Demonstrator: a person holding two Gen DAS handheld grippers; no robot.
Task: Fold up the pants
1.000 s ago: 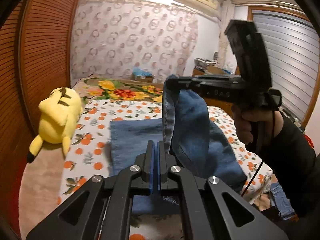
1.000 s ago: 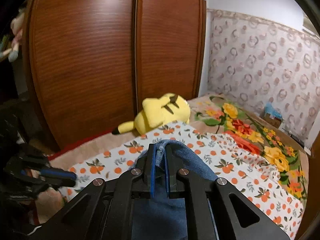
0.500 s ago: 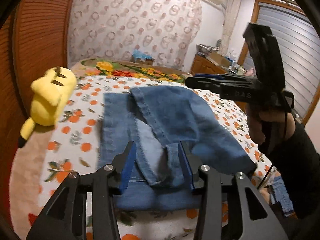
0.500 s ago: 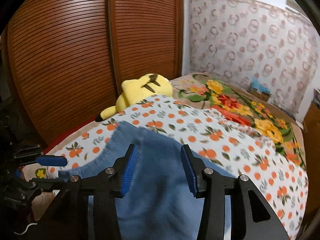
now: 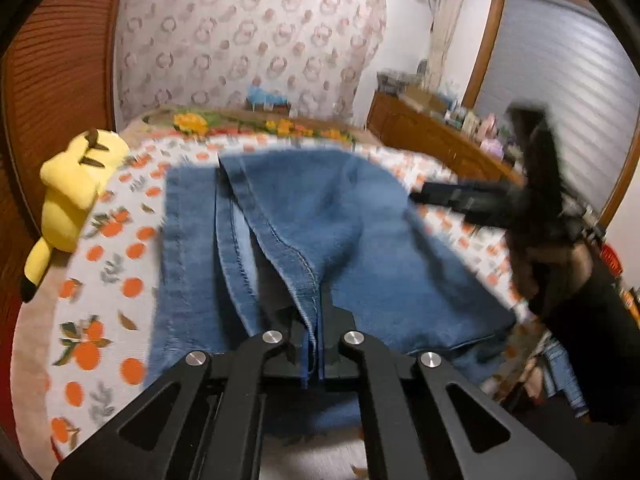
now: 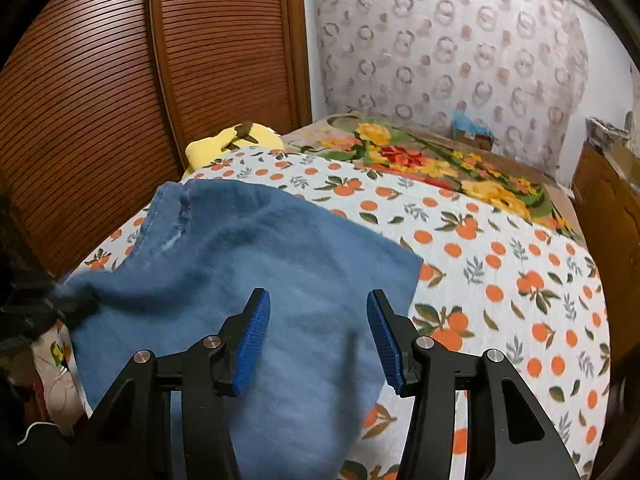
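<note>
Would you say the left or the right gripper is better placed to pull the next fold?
Probably the left gripper: it is shut on the jeans at a seamed edge. The right gripper hangs open above the denim, gripping nothing.

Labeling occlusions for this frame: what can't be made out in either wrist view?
- Left wrist view: the right gripper is motion-blurred, so its jaws can't be read there.
- Left wrist view: the jeans' near edge is hidden behind the left gripper.
- Right wrist view: the plush is mostly hidden behind the bed and jeans.
- Right wrist view: the left gripper is a dark blur cut off by the left edge.
</note>
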